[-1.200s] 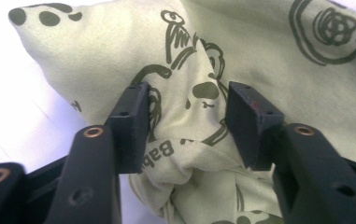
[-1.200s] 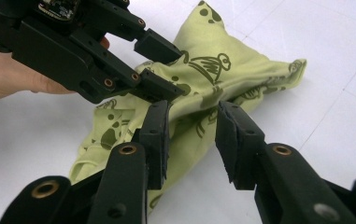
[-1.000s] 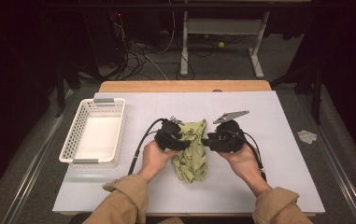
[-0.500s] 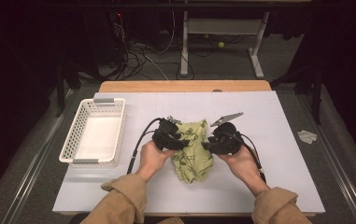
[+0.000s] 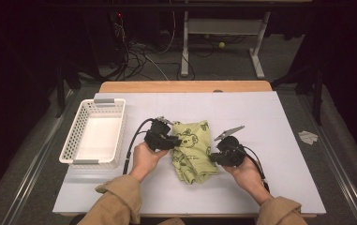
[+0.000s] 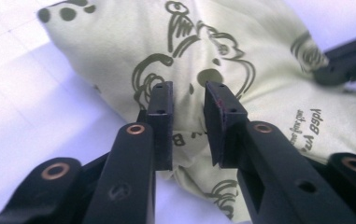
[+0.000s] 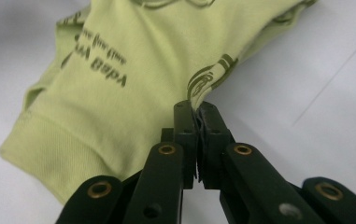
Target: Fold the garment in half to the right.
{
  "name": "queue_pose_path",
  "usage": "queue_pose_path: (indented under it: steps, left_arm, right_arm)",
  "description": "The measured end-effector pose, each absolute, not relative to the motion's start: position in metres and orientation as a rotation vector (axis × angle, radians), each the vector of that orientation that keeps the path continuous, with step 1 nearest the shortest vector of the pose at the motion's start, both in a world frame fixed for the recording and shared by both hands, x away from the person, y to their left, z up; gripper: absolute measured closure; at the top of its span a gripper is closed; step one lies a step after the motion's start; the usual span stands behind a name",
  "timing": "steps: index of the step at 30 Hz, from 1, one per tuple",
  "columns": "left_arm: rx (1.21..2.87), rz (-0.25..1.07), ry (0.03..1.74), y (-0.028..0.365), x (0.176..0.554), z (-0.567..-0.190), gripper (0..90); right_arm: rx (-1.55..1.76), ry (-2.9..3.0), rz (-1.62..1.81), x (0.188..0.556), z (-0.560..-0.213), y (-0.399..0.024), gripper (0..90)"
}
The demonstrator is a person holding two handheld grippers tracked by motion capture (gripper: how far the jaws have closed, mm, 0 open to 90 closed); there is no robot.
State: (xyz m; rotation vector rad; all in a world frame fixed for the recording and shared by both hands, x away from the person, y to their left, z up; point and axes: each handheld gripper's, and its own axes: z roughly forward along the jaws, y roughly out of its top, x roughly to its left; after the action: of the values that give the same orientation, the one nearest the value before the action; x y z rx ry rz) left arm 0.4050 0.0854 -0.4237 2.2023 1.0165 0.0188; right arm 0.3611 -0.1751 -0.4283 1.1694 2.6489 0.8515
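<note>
Green printed cloth (image 5: 192, 151) lies bunched mid-worktop (image 5: 279, 126), right of the white basket (image 5: 95, 133). Since a second ago the two grippers have drawn apart along it, and the cloth now lies spread flatter and wider between them. Left gripper (image 6: 189, 105) sits at its left edge: jaws have just been closing, a narrow gap remains, fabric behind them, not pinched. Right gripper (image 7: 197, 119) has dropped to the cloth's right edge: jaws closed, clamping a fold of fabric
</note>
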Motion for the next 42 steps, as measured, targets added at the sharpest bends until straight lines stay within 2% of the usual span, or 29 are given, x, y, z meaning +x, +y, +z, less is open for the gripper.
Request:
queue_pose_path:
  steps: [2,3,5,7,12,14,15,18,20,26,29,32,33,36,39,42]
  left_arm:
    - [2.194,0.048,1.035,0.09,0.404,-0.423,71.7]
    - [2.187,0.045,1.037,0.093,0.404,-0.423,71.1]
    - [2.197,0.027,1.041,0.095,0.4,-0.423,57.8]
    - [2.25,0.067,1.027,0.094,0.394,-0.424,49.5]
    - [2.311,0.088,1.017,0.087,0.388,-0.434,46.8]
    - [2.307,0.081,1.017,0.084,0.39,-0.437,51.5]
    - [2.297,0.075,1.018,0.084,0.39,-0.438,57.0]
    - [2.272,0.053,1.011,0.087,0.392,-0.436,74.9]
    - [2.264,0.046,1.009,0.093,0.392,-0.434,80.9]
    - [2.21,-0.001,1.043,0.109,0.392,-0.436,81.6]
    - [2.308,0.048,1.057,0.113,0.393,-0.45,81.2]
    - [2.289,0.007,1.102,0.118,0.396,-0.454,80.8]
    - [2.266,-0.001,1.111,0.119,0.396,-0.453,77.6]
    - [2.223,0.007,1.115,0.117,0.391,-0.445,60.6]
    - [2.219,0.035,1.07,0.109,0.384,-0.436,54.4]
    - [2.209,0.045,1.062,0.104,0.385,-0.431,52.1]
  right_arm:
    - [1.169,2.667,0.854,0.36,-0.431,-0.174,88.1]
    - [1.169,2.667,0.854,0.361,-0.432,-0.174,84.4]
    - [1.193,2.654,0.859,0.363,-0.433,-0.175,74.1]
    - [1.232,2.646,0.885,0.365,-0.433,-0.179,68.7]
    - [1.26,2.66,0.886,0.365,-0.436,-0.18,65.9]
    - [1.252,2.679,0.868,0.365,-0.439,-0.176,68.0]
    - [1.241,2.69,0.867,0.365,-0.44,-0.174,71.5]
    - [1.205,2.713,0.889,0.365,-0.44,-0.17,87.4]
    - [1.184,2.716,0.915,0.364,-0.438,-0.169,88.5]
    - [1.14,2.709,0.999,0.357,-0.427,-0.166,88.9]
    - [1.108,2.716,1.009,0.351,-0.423,-0.163,88.5]
    - [1.077,2.751,0.915,0.351,-0.432,-0.161,85.1]
    - [1.073,2.757,0.888,0.351,-0.435,-0.162,82.6]
    - [1.115,2.737,0.897,0.352,-0.437,-0.168,75.5]
    - [1.127,2.676,0.959,0.351,-0.429,-0.175,73.6]
    - [1.103,2.648,0.976,0.349,-0.418,-0.175,70.3]
